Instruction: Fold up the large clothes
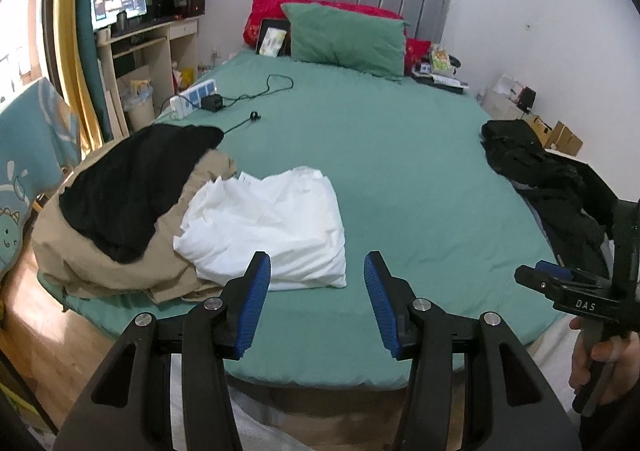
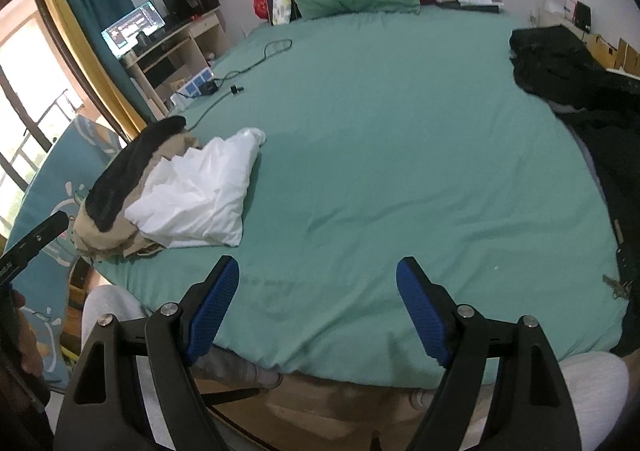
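A folded white garment (image 1: 268, 229) lies on the green bed (image 1: 400, 171) near its front left, leaning on a pile of tan (image 1: 116, 267) and black clothes (image 1: 132, 179). It also shows in the right wrist view (image 2: 200, 195). A heap of unfolded black clothes (image 1: 532, 167) lies at the bed's right edge, also in the right wrist view (image 2: 568, 71). My left gripper (image 1: 317, 275) is open and empty, just in front of the white garment. My right gripper (image 2: 318, 283) is open and empty over the bed's front edge; it also shows in the left wrist view (image 1: 548, 279).
A power strip, charger and black cable (image 1: 240, 99) lie on the bed's far left. A green pillow (image 1: 348, 37) and red pillows lean on the grey headboard. A desk with a lit monitor (image 1: 118, 3) stands at the left. Cardboard boxes (image 1: 560, 135) stand at the right wall.
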A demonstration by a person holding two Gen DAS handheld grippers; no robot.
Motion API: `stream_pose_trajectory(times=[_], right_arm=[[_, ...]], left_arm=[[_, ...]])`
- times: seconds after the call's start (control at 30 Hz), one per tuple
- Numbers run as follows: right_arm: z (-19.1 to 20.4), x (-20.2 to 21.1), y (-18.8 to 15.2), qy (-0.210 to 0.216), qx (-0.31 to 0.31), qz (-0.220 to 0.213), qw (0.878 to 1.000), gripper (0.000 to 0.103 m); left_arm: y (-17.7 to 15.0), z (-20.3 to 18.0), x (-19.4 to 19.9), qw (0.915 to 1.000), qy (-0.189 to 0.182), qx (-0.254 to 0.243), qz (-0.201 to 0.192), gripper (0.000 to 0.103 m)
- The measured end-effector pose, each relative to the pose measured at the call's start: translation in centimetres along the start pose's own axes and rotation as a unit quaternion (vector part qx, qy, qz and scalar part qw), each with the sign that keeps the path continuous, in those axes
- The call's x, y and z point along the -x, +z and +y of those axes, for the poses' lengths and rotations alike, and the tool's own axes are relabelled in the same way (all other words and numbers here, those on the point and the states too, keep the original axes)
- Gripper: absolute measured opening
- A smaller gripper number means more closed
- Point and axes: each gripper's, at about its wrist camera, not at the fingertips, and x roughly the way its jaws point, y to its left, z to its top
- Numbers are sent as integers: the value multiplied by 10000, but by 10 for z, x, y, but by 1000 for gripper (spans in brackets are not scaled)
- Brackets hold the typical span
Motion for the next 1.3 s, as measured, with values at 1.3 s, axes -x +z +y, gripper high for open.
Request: stream_pose_trajectory(times=[1.3], right_arm=[[51, 148, 41, -495, 643, -1691, 9822, 81]], left_arm=[[54, -25, 112, 9857, -72, -226, -1666, 52]])
